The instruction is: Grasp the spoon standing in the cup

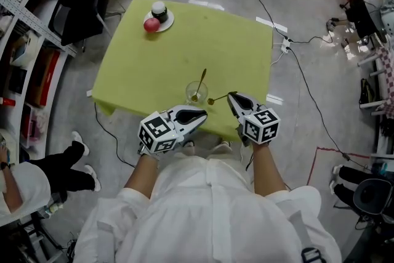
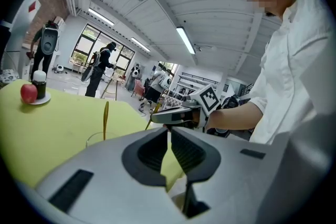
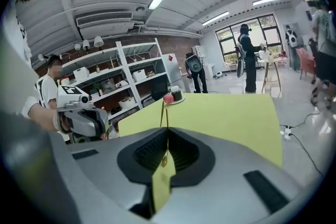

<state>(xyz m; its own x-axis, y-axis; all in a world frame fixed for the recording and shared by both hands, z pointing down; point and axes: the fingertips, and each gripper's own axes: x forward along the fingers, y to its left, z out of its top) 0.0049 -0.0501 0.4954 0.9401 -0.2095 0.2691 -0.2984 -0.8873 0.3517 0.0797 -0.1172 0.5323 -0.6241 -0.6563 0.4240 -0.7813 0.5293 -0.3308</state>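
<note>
Spoon (image 1: 201, 82): slim gold, in clear glass cup (image 1: 196, 94) | right fingers (image 3: 182, 152) clamp second spoon (image 1: 217, 98) | left fingers (image 2: 151, 152) together

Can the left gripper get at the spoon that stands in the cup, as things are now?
Probably yes. The spoon rises free above the cup, just ahead of the left gripper, with nothing between them. The gripper's jaws are together, though, so they must open first.

Cup (image 1: 196, 95) on table (image 1: 215, 40) by near edge, spoon (image 1: 201, 80) standing in it, second spoon (image 1: 215, 99) just right, plate (image 1: 169, 21) far left.
</note>
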